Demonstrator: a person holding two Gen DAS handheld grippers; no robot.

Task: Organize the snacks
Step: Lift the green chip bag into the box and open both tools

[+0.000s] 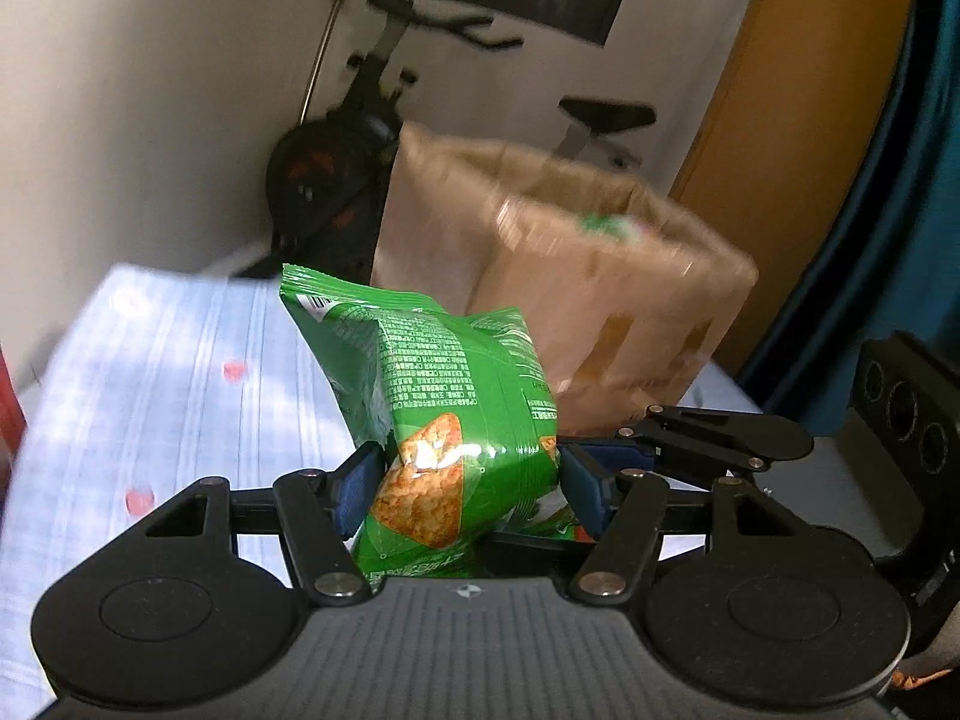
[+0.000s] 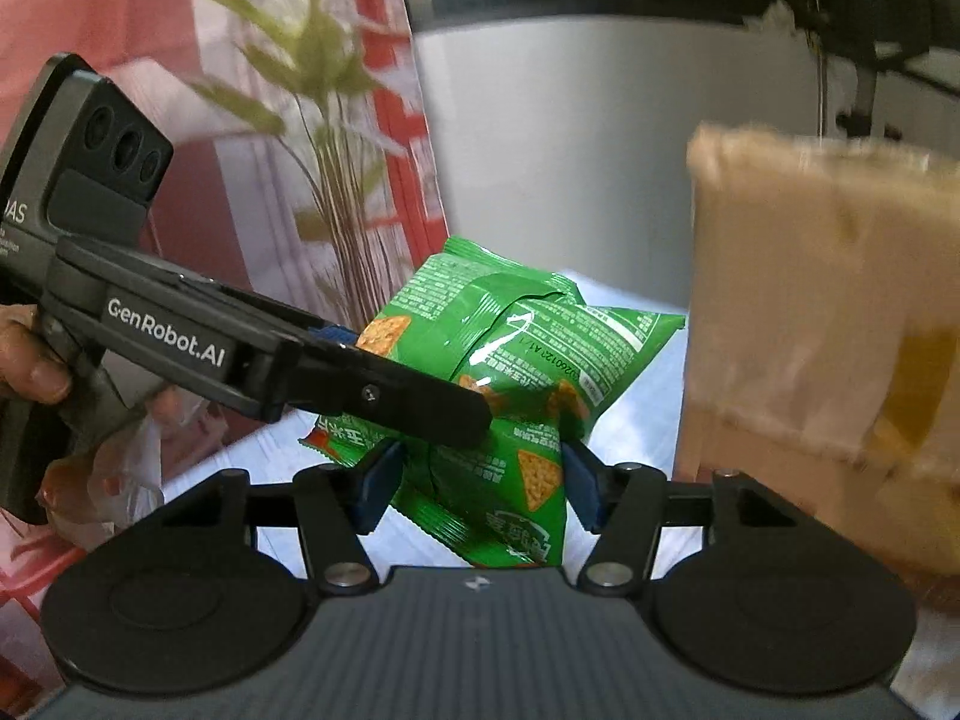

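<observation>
My left gripper (image 1: 471, 471) is shut on a green snack packet (image 1: 444, 396); its blue pads squeeze the packet's lower part and the top stands up. My right gripper (image 2: 480, 480) is shut on a second green snack packet (image 2: 516, 486) of the same kind. In the right wrist view the left gripper (image 2: 420, 375) crosses from the left, carrying its packet (image 2: 540, 330) just above and behind mine. Both packets hang above the cloth-covered table (image 1: 150, 372). A brown paper bag (image 1: 600, 300) stands open beyond them, with something green (image 1: 606, 225) inside.
The paper bag (image 2: 810, 300) fills the right of the right wrist view. An exercise bike (image 1: 336, 180) stands behind the table by a white wall. A potted plant (image 2: 324, 120) and a crumpled plastic bag (image 2: 120, 468) are at the left. A hand (image 2: 24, 360) grips the left handle.
</observation>
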